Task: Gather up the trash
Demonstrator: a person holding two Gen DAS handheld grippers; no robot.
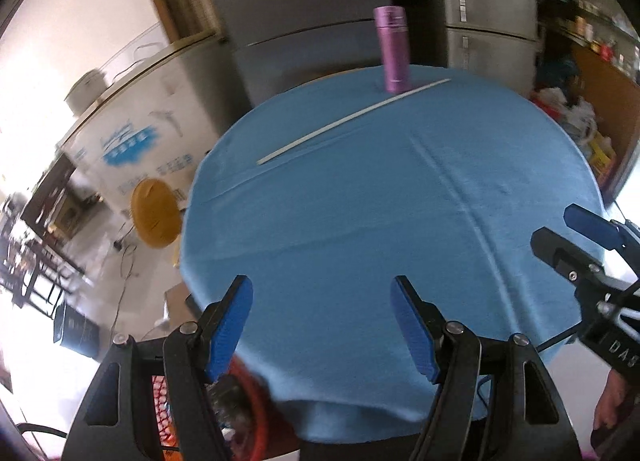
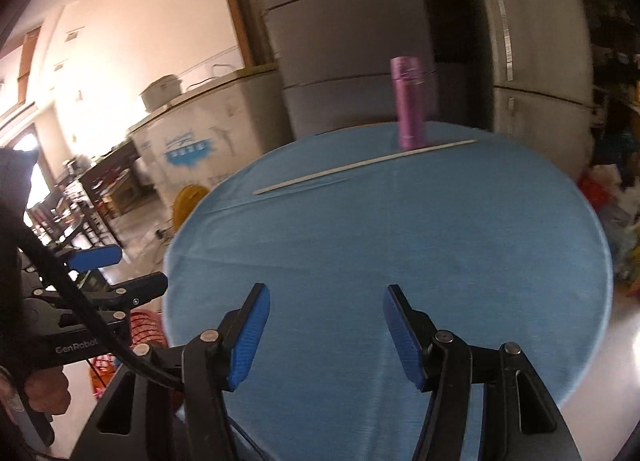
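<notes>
A round table under a blue cloth [image 1: 360, 229] [image 2: 400, 245] fills both views. Near its far edge stands an upright purple bottle [image 1: 390, 49] [image 2: 409, 101]. In front of the bottle a long thin white stick [image 1: 352, 121] [image 2: 364, 167] lies flat. My left gripper [image 1: 322, 289] hangs open over the table's near edge with nothing between its blue pads. My right gripper [image 2: 326, 293] is open too and holds nothing. Each gripper shows in the other's view, the right one [image 1: 554, 227] and the left one [image 2: 142, 267]. A red mesh basket [image 1: 160, 401] [image 2: 144, 325] with some rubbish in it sits low at the table's near left.
Grey fridges [image 1: 304, 21] stand behind the table, and a white chest freezer [image 1: 140, 121] is at the left. A yellow stool [image 1: 156, 213] stands beside the table. Bags and clutter [image 1: 572, 113] pile up at the right. A person's hand [image 2: 44, 385] grips the left tool.
</notes>
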